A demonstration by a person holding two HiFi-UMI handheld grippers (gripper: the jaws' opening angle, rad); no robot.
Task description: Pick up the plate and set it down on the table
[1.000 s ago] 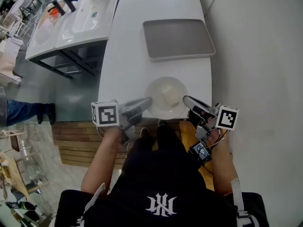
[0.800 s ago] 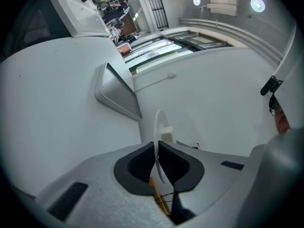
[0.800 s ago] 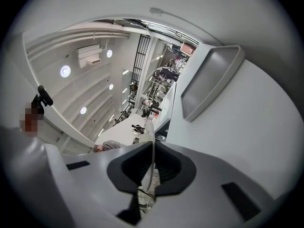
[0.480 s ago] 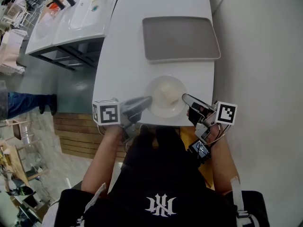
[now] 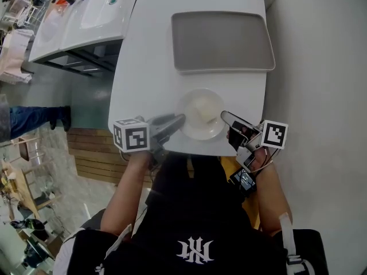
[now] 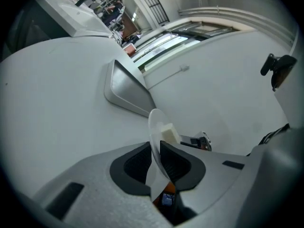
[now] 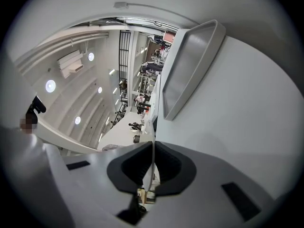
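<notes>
A round white plate [image 5: 200, 122] carrying a small pale block [image 5: 202, 107] sits low at the near edge of the white table [image 5: 149, 50]. I cannot tell whether it touches the tabletop. My left gripper [image 5: 180, 119] has the plate's left rim [image 6: 155, 122] between its pads. Its jaws have just been opening, though the pads still sit against the rim. My right gripper [image 5: 223, 117] is shut on the opposite rim, which shows as a thin edge [image 7: 152, 158] between its pads. The block [image 6: 168, 133] is visible beyond the left jaws.
A grey rectangular tray [image 5: 221, 42] lies on the table just beyond the plate. White sinks [image 5: 97, 10] stand to the upper left, beside the table. A plain wall runs along the right. A person's leg [image 5: 23, 122] is at the far left, above wooden planks [image 5: 97, 153].
Both grippers have carried the plate a little farther in over the table and lower. The tray now lies closer to the plate.
</notes>
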